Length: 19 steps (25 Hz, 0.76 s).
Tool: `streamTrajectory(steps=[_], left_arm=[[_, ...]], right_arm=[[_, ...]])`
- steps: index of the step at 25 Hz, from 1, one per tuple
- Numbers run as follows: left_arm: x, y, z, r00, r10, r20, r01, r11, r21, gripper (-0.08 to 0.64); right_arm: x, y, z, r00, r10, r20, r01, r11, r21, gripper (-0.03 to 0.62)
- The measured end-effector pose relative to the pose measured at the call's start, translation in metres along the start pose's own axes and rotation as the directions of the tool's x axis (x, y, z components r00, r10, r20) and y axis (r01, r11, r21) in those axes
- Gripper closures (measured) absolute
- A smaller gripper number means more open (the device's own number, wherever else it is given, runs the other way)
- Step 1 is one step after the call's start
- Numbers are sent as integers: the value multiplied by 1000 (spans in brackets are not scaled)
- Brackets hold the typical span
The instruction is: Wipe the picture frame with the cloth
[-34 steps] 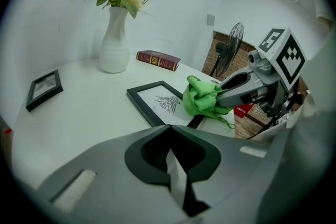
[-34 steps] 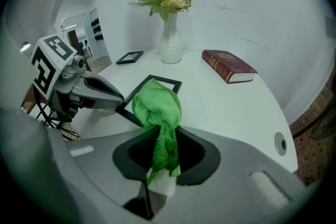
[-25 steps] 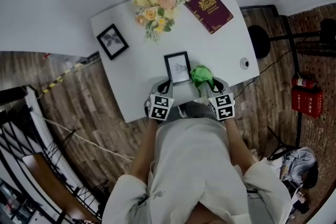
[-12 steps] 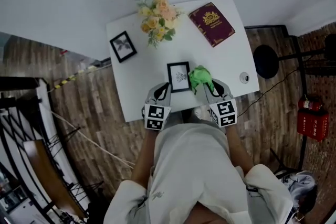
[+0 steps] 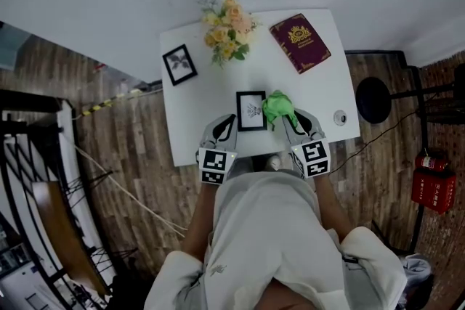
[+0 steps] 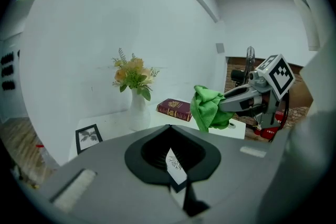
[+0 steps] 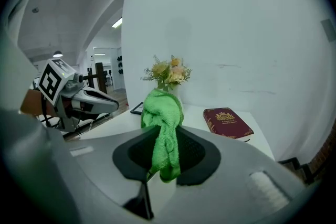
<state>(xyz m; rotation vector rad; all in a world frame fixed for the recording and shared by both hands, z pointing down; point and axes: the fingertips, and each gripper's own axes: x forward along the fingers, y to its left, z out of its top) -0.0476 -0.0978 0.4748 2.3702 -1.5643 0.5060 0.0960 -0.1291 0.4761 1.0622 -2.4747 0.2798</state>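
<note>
In the middle of the head view, the left gripper point(image 5: 229, 123) is clamped on one edge of the small black-framed picture point(image 5: 251, 110). The frame looks light, stiff and probably fragile, so it is best gripped by its rim. Just to its right, the right gripper point(image 5: 289, 121) pinches the soft, limp green terry cloth point(image 5: 278, 107).

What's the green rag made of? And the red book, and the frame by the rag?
The green cloth looks like fluffy microfibre or terry: fuzzy surface, soft folds. The red book has a matte, leather-like cover with gold stamping. The picture frame has a dark, smooth border, perhaps plastic or painted wood.
</note>
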Motion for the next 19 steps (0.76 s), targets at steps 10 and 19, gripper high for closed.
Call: streamTrajectory(steps=[10, 19], left_arm=[[12, 5, 4, 1000, -24, 4, 24, 1000, 12, 540], [20, 14, 5, 999, -52, 3, 52, 999, 17, 540]], right_arm=[[13, 0, 11, 1000, -14, 5, 14, 1000, -13, 520], [26, 0, 13, 999, -36, -7, 36, 999, -5, 520]])
